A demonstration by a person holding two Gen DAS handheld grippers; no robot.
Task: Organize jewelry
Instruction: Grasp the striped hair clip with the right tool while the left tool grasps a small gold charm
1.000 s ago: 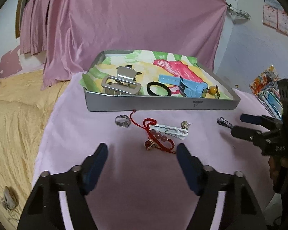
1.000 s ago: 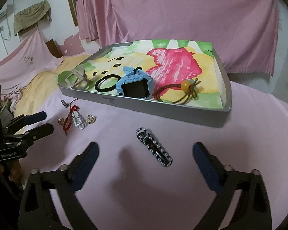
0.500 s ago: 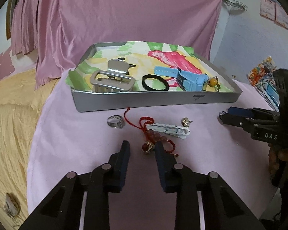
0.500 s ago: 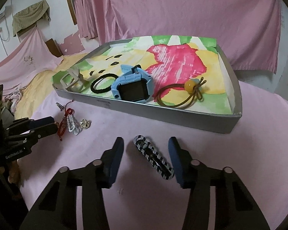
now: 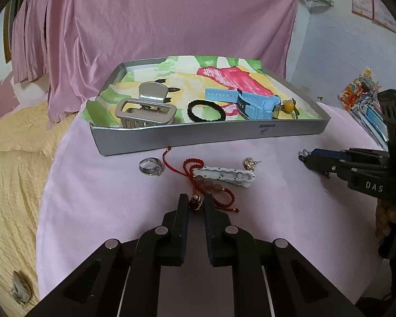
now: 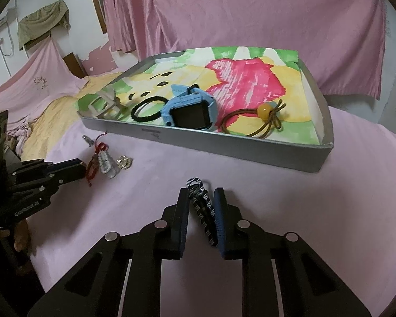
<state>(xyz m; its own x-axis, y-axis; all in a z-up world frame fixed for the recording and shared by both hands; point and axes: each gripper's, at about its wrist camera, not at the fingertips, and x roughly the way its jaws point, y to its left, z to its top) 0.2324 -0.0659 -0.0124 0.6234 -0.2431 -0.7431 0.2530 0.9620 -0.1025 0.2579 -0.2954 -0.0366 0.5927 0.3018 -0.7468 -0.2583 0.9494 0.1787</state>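
We hold two black two-finger tongs over a pink cloth-covered table (image 5: pixel 113 206), both tilted downward.

The left gripper (image 5: pixel 196 203) has just been closing. Its jaws now stand nearly together, with a small dark bead with a gold cap (image 5: pixel 196 202) pinched between the tips. That bead belongs to a red cord bracelet with pinkish beads (image 5: pixel 211 185), which lies on the cloth partly under a white wavy plastic hair clip (image 5: pixel 224 175). A silver ring (image 5: pixel 150 166) sits to the left of the cord and a small gold earring (image 5: pixel 249 163) just past the clip's right end.

The right gripper (image 6: pixel 202 200) has also just been closing. Its jaws are clamped on a black-and-white striped snap hair clip (image 6: pixel 202 206), which lies slantwise between the blue pads, its looped end poking out beyond the tips.

Beyond both sits a shallow silver rectangular tray (image 5: pixel 198 137) lined with a bright painted paper. Inside, from the left-wrist view: a grey plastic claw clip (image 5: pixel 145 111) at the left, a black elastic hair tie (image 5: pixel 206 111) in the middle, a light blue child's smartwatch (image 5: pixel 253 101) beside it, and a brown elastic with an amber bead (image 6: pixel 264 111) to the right.

Pink draped fabric (image 5: pixel 158 26) hangs behind the tray. A yellow textured bedspread (image 5: pixel 10 158) lies at the left.
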